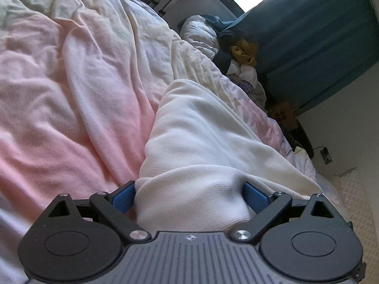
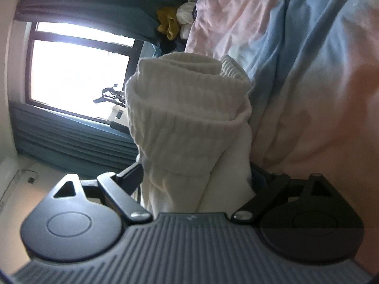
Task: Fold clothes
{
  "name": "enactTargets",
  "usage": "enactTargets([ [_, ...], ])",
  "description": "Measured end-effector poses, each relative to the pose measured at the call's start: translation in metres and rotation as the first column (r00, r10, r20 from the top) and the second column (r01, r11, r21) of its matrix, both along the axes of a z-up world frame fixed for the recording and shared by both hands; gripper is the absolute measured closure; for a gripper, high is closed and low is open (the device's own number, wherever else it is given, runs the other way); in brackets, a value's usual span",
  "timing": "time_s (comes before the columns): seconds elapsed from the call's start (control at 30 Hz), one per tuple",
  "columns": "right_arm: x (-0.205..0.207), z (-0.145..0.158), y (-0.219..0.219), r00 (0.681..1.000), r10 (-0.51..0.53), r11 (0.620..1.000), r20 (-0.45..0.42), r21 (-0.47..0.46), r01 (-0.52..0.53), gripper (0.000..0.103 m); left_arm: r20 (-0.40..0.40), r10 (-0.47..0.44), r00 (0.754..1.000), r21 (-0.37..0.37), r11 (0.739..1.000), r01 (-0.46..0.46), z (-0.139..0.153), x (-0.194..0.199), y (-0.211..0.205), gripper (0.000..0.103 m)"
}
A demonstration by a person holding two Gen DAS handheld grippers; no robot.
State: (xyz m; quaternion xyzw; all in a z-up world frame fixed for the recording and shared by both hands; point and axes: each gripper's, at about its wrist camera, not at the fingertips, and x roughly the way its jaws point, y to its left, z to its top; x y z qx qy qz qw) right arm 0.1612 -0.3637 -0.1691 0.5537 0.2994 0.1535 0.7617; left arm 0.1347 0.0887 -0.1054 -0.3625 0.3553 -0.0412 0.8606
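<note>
garment [image 1: 201,142]: on the bed [image 1: 59,82], bunched between the fingers [image 1: 124,198]
clothes pile [image 1: 241,56]: far end of bed, before the curtain [image 1: 319,47]

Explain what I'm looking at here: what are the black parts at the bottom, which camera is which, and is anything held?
There is no robot arm. A person holds a two-finger gripper in each hand, and each gripper carries a fisheye camera looking forward along its fingers. The black parts are the grippers' own bodies.

In the left wrist view, the left gripper has a white knit garment filling the gap between its blue pads. I cannot tell whether they clamp it. The garment lies on rumpled pink bedding, with a pile of clothes beyond.

The right wrist view is rolled sideways, so the window looks tilted. The right gripper stands fully open around bunched ribbed white cloth.
</note>
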Motion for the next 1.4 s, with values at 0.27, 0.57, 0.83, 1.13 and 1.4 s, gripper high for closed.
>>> enactTargets([
  [0.27,0.011,-0.005,0.019,1.000,0.003,0.998,-0.022,-0.066,-0.005,0.009,0.006,-0.006,1.000,0.009,1.000,0.006,-0.002,0.001,-0.003,0.008],
  [0.57,0.007,-0.001,0.024,1.000,-0.006,0.989,-0.022,-0.149,0.003,0.047,0.021,-0.001,1.000,0.079,0.997,-0.001,0.005,-0.005,-0.010,0.039],
  [0.83,-0.008,0.044,0.033,0.992,0.009,0.978,0.124,-0.206,0.017,0.063,0.076,0.023,0.997,0.053,0.998,-0.027,0.041,-0.017,-0.014,0.060],
  [1.13,-0.021,0.111,0.000,0.948,-0.052,0.981,0.315,-0.161,0.107,0.063,0.183,-0.011,0.983,-0.029,0.999,0.017,0.107,0.005,-0.056,0.060],
  [1.4,-0.019,0.149,-0.091,0.889,-0.192,0.949,0.416,-0.153,0.277,0.063,0.277,-0.128,0.952,-0.027,0.990,0.141,0.138,0.097,-0.182,0.060],
])
